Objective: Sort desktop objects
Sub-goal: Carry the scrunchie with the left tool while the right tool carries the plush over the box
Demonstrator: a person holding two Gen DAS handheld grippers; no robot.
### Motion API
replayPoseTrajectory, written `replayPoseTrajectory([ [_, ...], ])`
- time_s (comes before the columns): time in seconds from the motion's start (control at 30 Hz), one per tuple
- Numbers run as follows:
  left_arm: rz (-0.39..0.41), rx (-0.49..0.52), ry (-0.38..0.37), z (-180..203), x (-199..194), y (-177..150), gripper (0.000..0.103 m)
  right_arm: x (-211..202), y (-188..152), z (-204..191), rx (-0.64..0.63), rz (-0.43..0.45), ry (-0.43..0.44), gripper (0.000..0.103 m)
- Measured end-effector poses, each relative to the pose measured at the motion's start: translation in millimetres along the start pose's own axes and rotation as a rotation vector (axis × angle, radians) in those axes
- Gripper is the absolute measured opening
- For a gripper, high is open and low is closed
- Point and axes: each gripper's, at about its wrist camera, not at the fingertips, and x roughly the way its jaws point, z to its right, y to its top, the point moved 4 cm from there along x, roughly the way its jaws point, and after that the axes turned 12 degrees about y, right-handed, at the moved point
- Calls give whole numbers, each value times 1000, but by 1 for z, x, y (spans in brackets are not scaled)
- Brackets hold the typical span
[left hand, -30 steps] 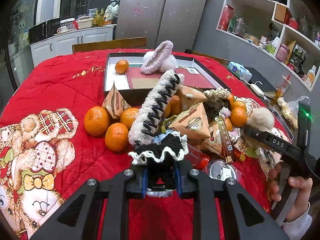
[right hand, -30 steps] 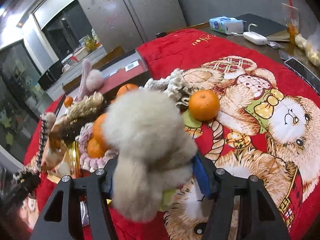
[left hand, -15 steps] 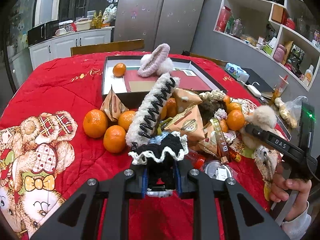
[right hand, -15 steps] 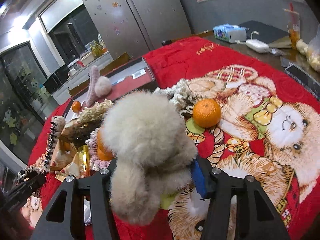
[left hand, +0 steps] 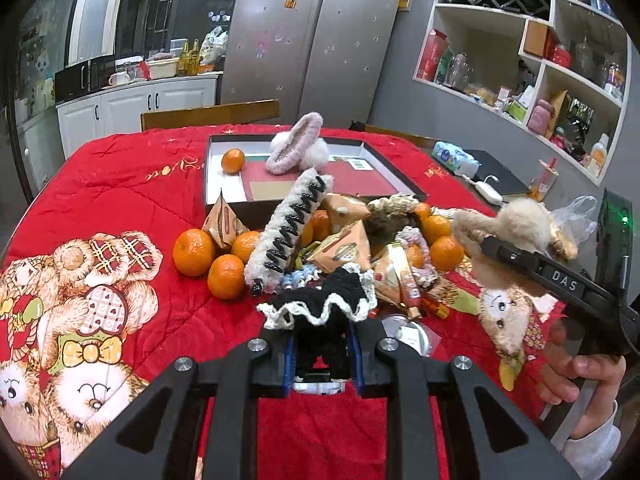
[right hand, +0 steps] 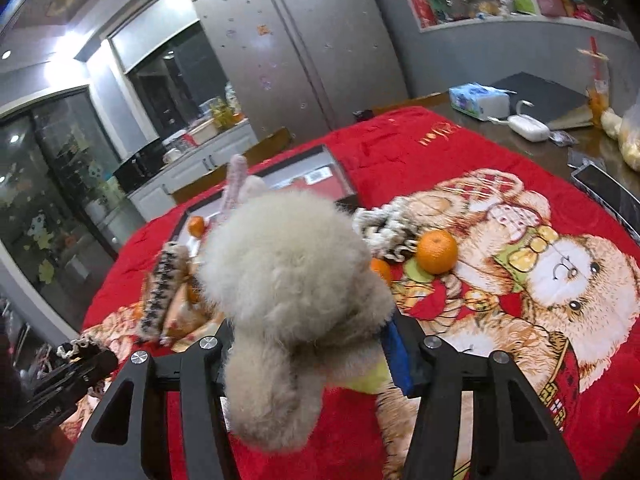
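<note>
Holding a black scrunchie (left hand: 320, 304) in our left gripper (left hand: 320, 354) and a beige pompom (right hand: 296, 280) in our right gripper (right hand: 308, 340), we see the far box (left hand: 224, 200) with only an orange (left hand: 233, 161) and pink hair clip (left hand: 294, 145); most of the pile (left hand: 344, 240) remains.

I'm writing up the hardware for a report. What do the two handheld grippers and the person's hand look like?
Both grippers, left and right, are matte black, with angular cut-out finger arms, silver screw heads and blue pads on the inner fingertips. From the left camera, the right one shows white "DAS" lettering and a green light on its body. The hand on its grip is bare, with a pale sleeve cuff.
</note>
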Motion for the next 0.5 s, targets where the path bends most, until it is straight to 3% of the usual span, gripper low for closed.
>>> replayPoseTrajectory([
  [0.5, 43, -3, 8, -9, -27, -2, 22, 0, -3, -49, -77, -15, 108, 53],
])
